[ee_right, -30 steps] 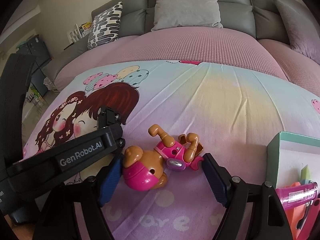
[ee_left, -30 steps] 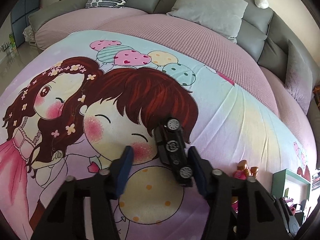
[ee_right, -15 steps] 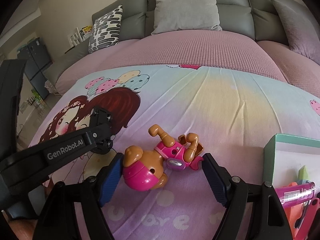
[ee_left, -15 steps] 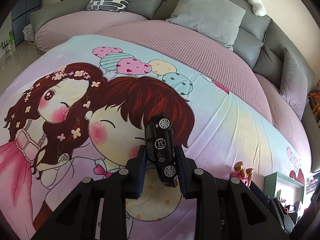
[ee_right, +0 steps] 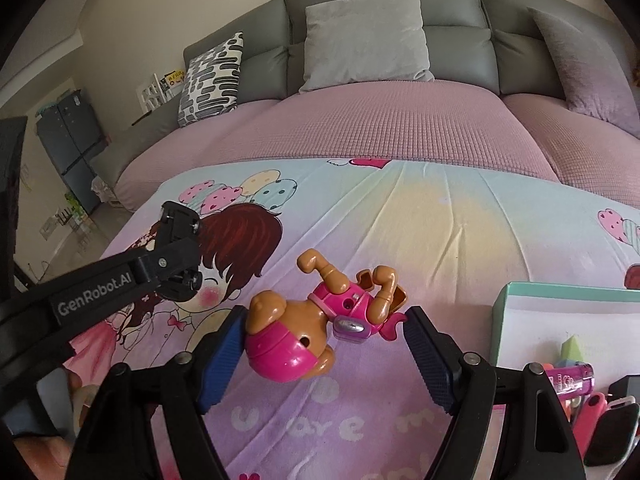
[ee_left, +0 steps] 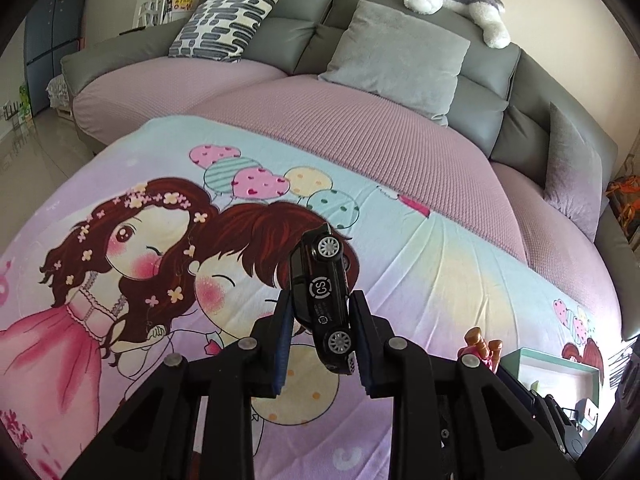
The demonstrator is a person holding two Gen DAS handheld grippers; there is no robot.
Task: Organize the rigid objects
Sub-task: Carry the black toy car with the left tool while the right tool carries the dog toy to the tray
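My left gripper (ee_left: 320, 320) is shut on a black toy car (ee_left: 324, 300), which hangs on its side above the cartoon blanket (ee_left: 120, 280). In the right wrist view, my right gripper (ee_right: 324, 344) is open around a pink and brown toy dog (ee_right: 320, 320) lying on the blanket; its left finger touches the dog's head. The left gripper's arm (ee_right: 120, 284) shows at the left of that view. The dog's legs (ee_left: 480, 344) peek out at the lower right of the left wrist view.
A mint-green box (ee_right: 560, 300) with several small items, including a pink tube (ee_right: 572, 376), stands at the right; it also shows in the left wrist view (ee_left: 560, 364). Behind lies a pink-covered grey sofa (ee_left: 360, 128) with cushions (ee_left: 400, 56).
My left gripper closed on the black car and lifted it off the blanket. The right gripper stayed open around the toy dog.
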